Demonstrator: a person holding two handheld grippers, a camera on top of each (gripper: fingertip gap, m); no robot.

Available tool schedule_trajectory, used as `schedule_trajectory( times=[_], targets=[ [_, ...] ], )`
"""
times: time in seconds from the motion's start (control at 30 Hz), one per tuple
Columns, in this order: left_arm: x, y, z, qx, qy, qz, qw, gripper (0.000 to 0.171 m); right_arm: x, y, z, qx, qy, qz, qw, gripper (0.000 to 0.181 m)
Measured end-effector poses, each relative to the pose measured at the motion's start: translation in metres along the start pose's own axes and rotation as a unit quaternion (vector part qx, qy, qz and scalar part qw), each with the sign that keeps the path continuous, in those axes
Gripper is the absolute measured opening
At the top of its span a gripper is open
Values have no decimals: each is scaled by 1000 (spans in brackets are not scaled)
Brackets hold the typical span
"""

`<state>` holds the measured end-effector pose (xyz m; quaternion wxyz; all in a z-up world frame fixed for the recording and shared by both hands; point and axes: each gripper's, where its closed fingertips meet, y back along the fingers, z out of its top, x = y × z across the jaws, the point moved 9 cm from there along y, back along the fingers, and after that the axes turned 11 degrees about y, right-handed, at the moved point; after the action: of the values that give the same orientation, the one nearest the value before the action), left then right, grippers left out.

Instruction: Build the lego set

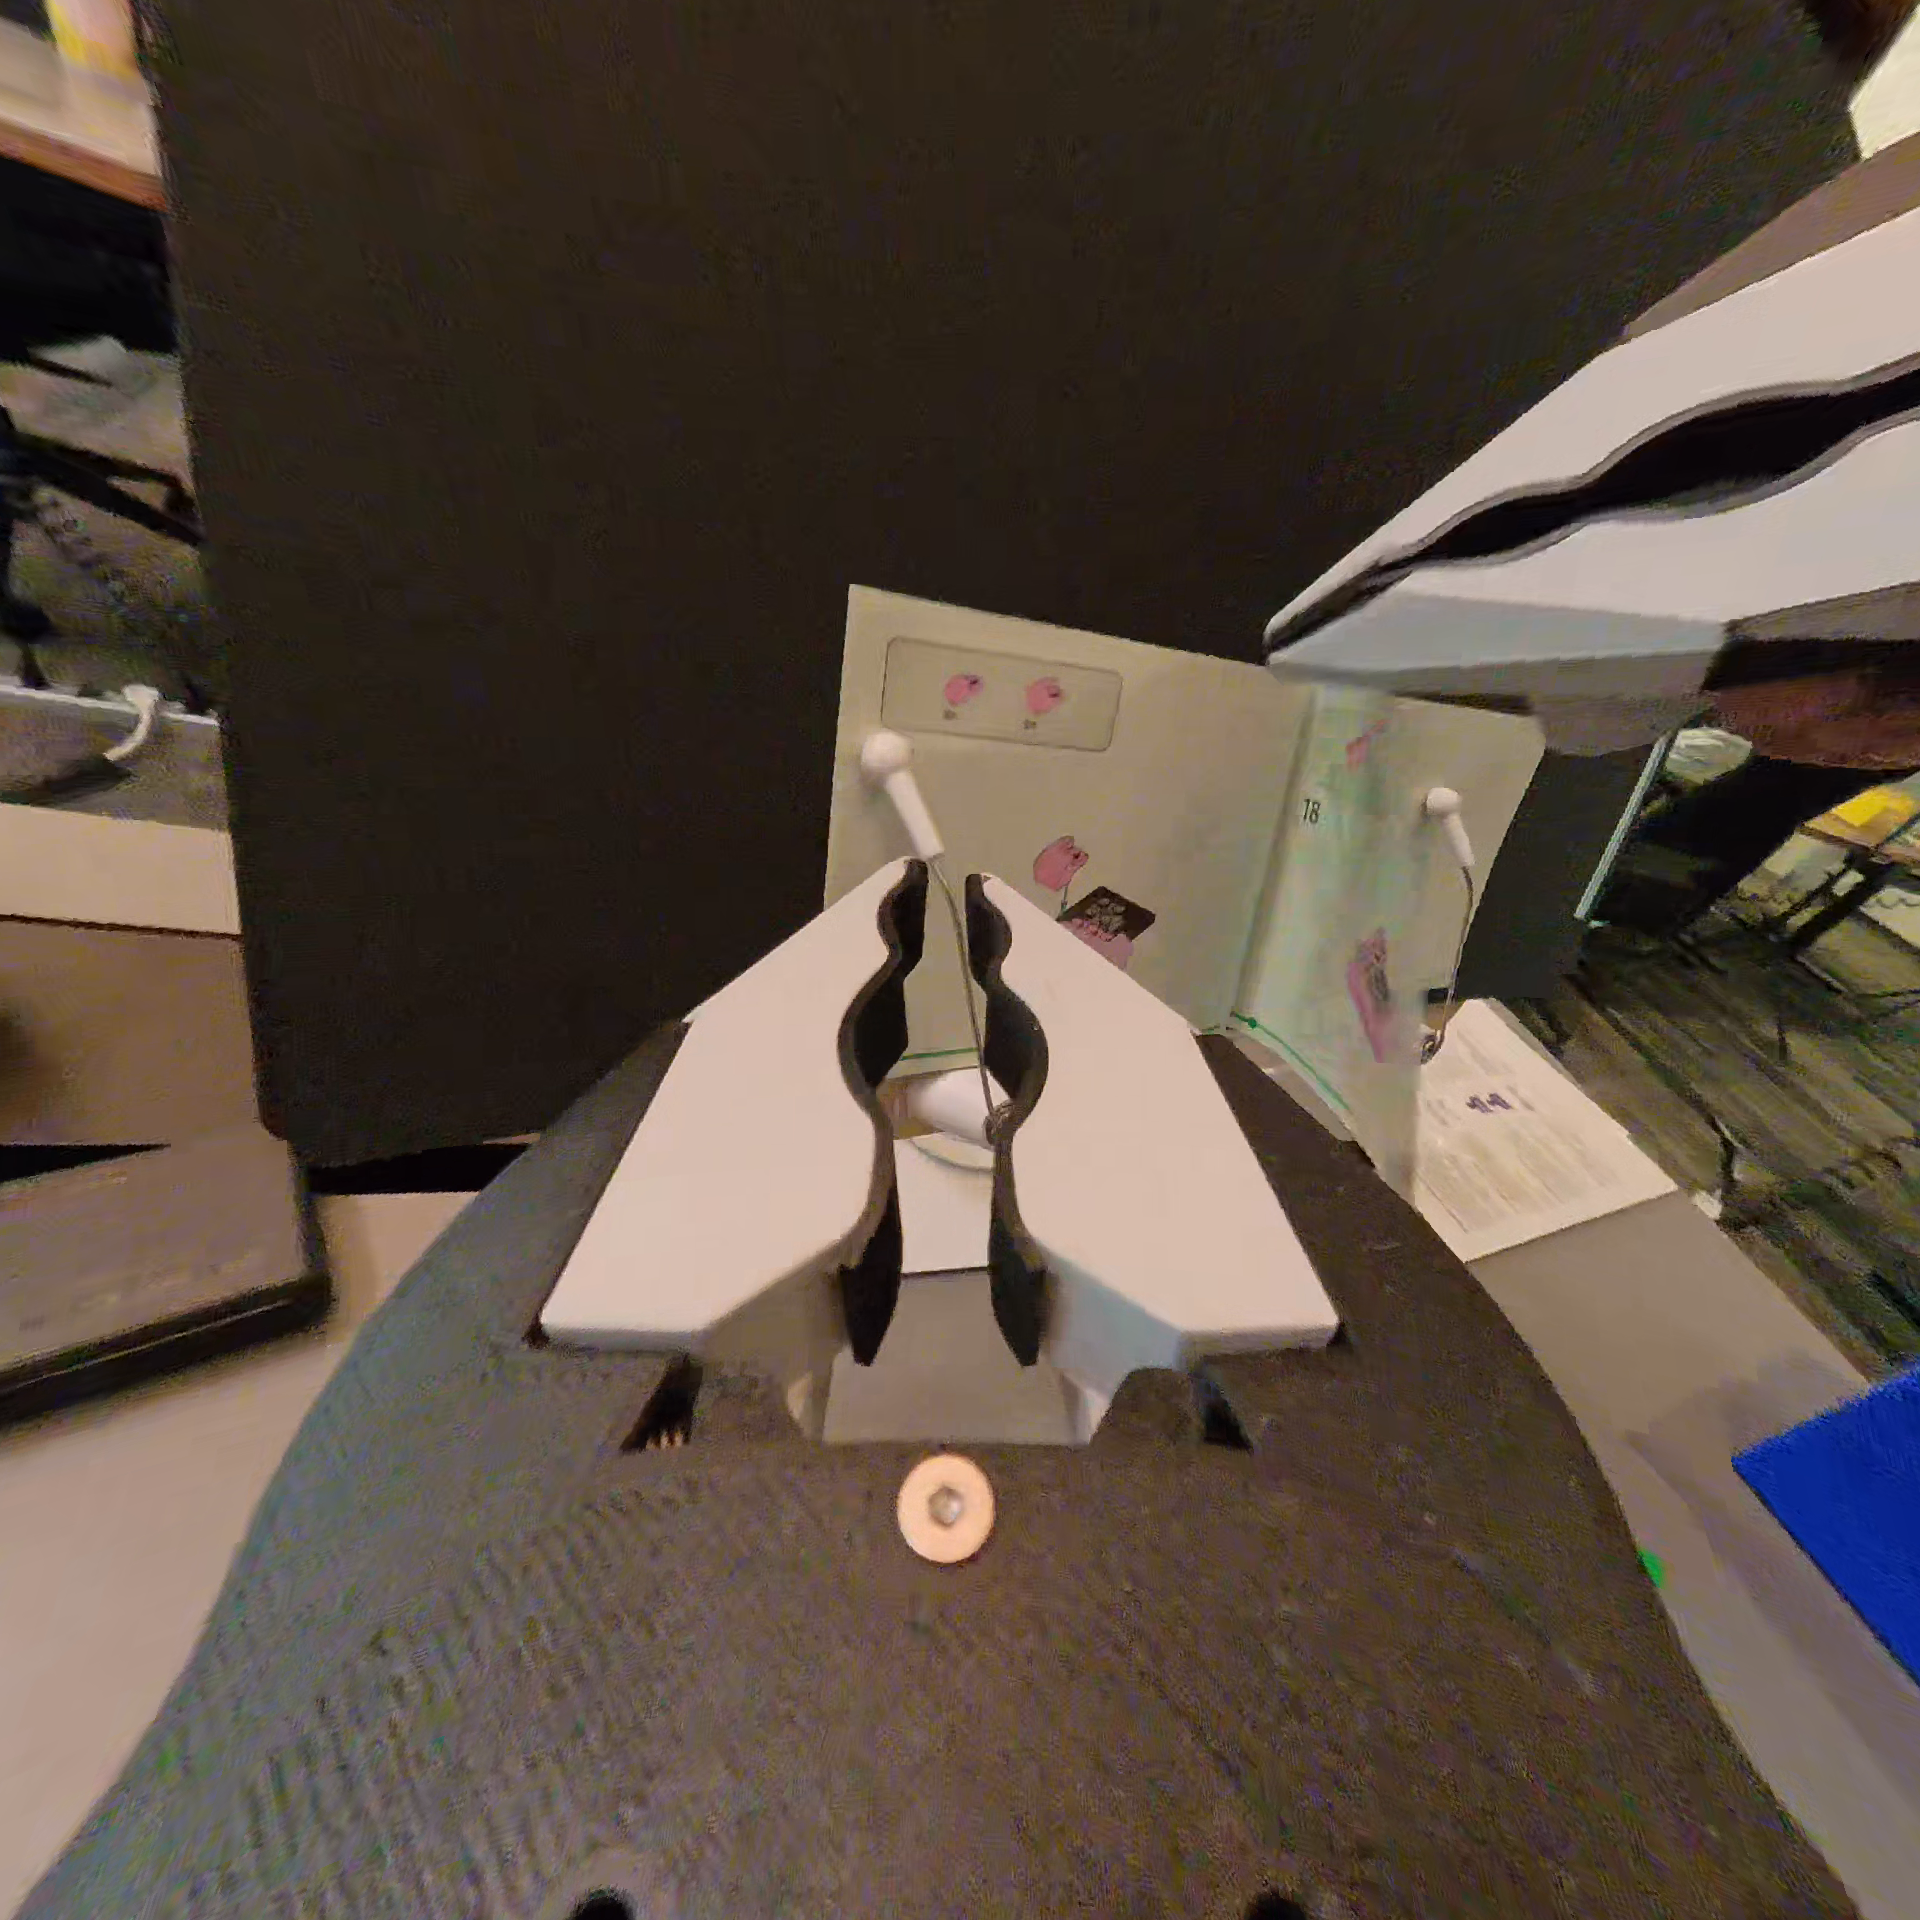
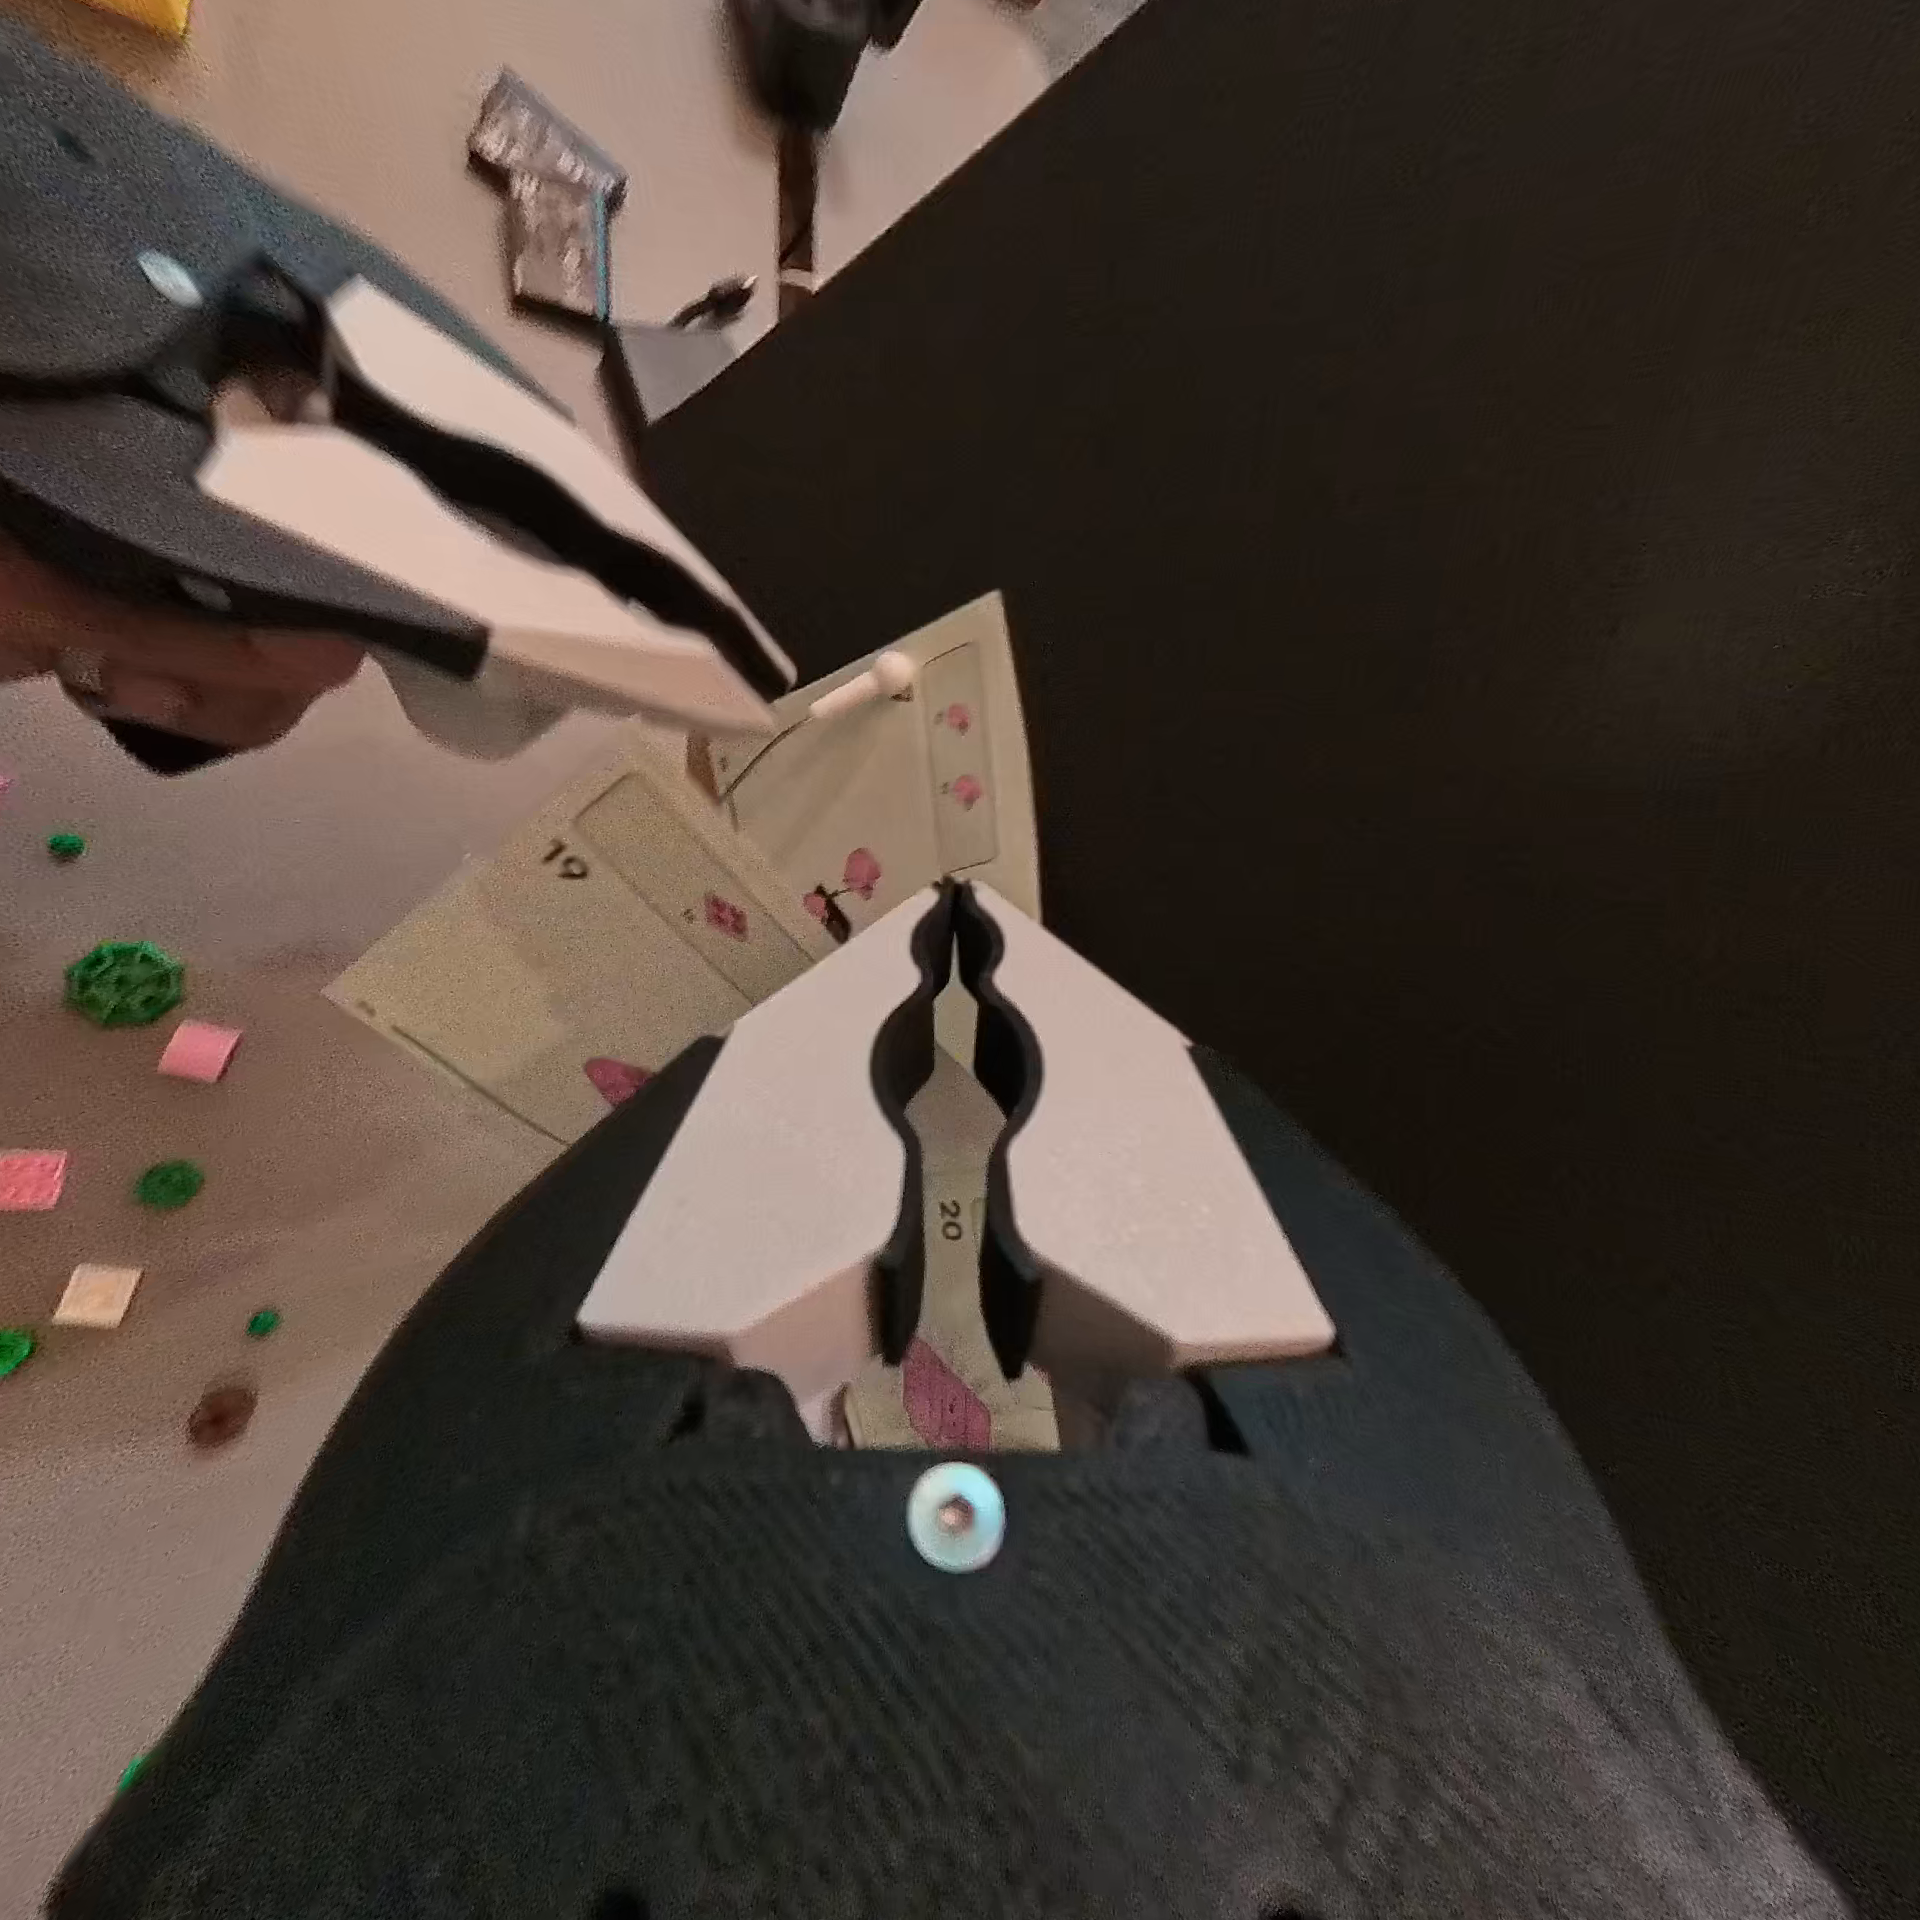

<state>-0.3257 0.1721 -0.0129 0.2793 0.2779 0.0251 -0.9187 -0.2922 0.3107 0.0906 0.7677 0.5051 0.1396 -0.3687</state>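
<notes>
The instruction booklet [image 1: 1081, 831] stands open on a wire holder with white ball-tipped pins [image 1: 902, 795], against a black board. My left gripper [image 1: 948, 883] is narrowly open, its tips on either side of the holder's left wire just below the pin. It also shows in the right wrist view [image 2: 774, 691], next to that pin [image 2: 873, 681]. My right gripper [image 2: 951, 891] is shut, its tips over the booklet [image 2: 883, 821] near the top edge. It reaches in from the upper right in the left wrist view [image 1: 1276, 632]. I cannot tell if a page is pinched.
Loose pieces lie on the table at the left: green round ones [image 2: 125, 982], pink tiles [image 2: 197, 1049], a tan tile [image 2: 99, 1294], a brown round one [image 2: 221, 1415]. A dark partly built model [image 2: 545, 197] lies farther off. A printed sheet [image 1: 1507, 1132] and a blue object [image 1: 1849, 1507] lie at the right. One gripper's finger ends stand about 8 cm off the other's. Between my left fingertips and the tan tile [image 2: 99, 1294] there is roughly 30 cm.
</notes>
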Motion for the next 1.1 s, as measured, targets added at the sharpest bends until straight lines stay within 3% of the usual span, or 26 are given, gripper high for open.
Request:
schedule_trajectory(
  times=[0.1, 0.23, 0.33, 0.4, 0.43, 0.5, 0.63, 0.7, 0.77, 0.8, 0.9, 1.1],
  targets=[
    [1, -11, -8, 41, 12, -19, 999, 26, -3, 6, -3, -17, -12, -50, 999, 0],
    [1, -17, -13, 32, -1, -10, 999, 22, 1, 3, -6, -17, -2, -78, 997, 0],
    [1, -18, -15, 32, -9, -8, 999, 19, 12, 3, -5, -36, -10, -17, 999, 5],
    [1, -18, -16, 34, -5, -10, 999, 16, 23, 6, 0, -63, -67, 101, 991, 60],
    [2, -18, -16, 35, -4, -11, 999, 16, 25, 7, 3, -69, -95, 151, 982, 77],
    [2, -19, -18, 42, -2, -17, 999, 14, 26, 5, 6, -55, -109, 196, 973, 89],
    [1, -21, -20, 48, -3, -24, 999, 12, 32, -8, 0, 56, -11, 176, 983, 76],
    [0, -22, -21, 51, -7, -23, 998, 11, 32, -8, 4, 68, 30, 171, 982, 54],
    [1, -22, -21, 52, -7, -23, 998, 9, 28, -5, 11, 62, 71, 155, 983, 8],
    [1, -22, -21, 53, -5, -24, 998, 8, 24, -2, 14, 56, 85, 140, 985, 0],
    [4, -23, -21, 54, -10, -18, 998, 0, 8, 4, 18, 42, 71, 91, 992, 0],
    [4, -22, -19, 65, -21, -28, 997, 0, -4, 4, 3, 19, 45, -10, 999, 0]
  ],
)
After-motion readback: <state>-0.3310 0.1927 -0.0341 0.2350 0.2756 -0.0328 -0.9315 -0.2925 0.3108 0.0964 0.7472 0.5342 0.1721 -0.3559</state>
